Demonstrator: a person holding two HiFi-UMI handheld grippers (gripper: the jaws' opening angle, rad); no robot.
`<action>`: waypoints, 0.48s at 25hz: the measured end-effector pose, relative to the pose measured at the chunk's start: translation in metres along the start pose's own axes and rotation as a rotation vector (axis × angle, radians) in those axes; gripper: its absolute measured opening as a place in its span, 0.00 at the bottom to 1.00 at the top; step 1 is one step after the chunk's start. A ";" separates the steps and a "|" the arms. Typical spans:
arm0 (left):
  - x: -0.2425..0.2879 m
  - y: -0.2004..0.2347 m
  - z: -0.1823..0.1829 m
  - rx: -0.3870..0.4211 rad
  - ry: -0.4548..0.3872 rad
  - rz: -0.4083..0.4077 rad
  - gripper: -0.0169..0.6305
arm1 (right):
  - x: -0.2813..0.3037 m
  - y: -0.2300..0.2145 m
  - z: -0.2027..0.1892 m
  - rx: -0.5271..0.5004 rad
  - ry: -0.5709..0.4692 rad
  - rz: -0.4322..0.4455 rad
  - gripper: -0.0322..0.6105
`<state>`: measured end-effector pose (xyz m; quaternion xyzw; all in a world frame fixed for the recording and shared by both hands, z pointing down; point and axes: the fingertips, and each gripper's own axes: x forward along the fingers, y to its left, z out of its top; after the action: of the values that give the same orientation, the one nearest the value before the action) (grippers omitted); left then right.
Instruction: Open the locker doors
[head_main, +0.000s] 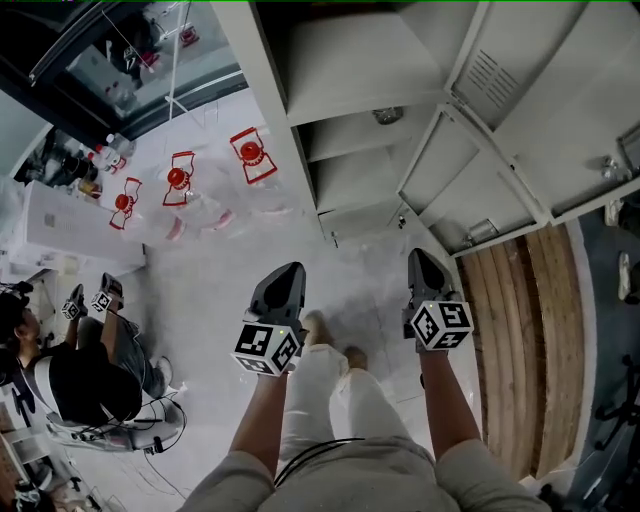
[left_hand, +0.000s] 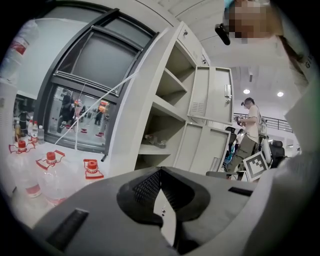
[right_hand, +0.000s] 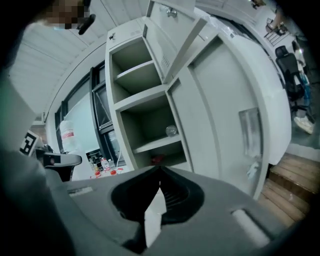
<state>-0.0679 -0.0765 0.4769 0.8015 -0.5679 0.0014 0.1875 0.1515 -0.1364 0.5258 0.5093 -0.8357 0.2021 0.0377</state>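
- Locker: pale grey, open shelves, standing on the floor at its far edge in the head view.
- Doors: two showing, both swung open to the right of the shelves; the upper one has a vent, the lower one a handle plate.
- Round object: small and clear, on a middle shelf of the locker.
- Left gripper: held level over the floor, near the locker's left side, touching nothing. Jaws together at the tips, nothing between them.
- Right gripper: beside the left one, near the lower door's edge but apart from it. Jaws closed, empty.
- Bottles: three clear ones with red caps and handles, on the floor left of the locker, below a window.
- Wooden platform: plank surface at the floor's right edge, under the open doors.
- Seated person: at the floor's lower-left corner, holding two more grippers.
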 end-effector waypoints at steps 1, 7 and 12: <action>0.004 0.008 -0.007 0.004 -0.002 0.003 0.02 | 0.010 0.005 -0.012 -0.011 0.007 0.027 0.05; 0.050 0.083 -0.086 -0.002 -0.062 0.012 0.02 | 0.097 0.031 -0.125 -0.136 0.033 0.186 0.05; 0.102 0.146 -0.175 0.009 -0.133 -0.015 0.02 | 0.180 0.023 -0.251 -0.190 0.047 0.271 0.05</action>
<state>-0.1275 -0.1582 0.7047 0.8049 -0.5731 -0.0504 0.1457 0.0097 -0.1830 0.7972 0.3810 -0.9110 0.1373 0.0777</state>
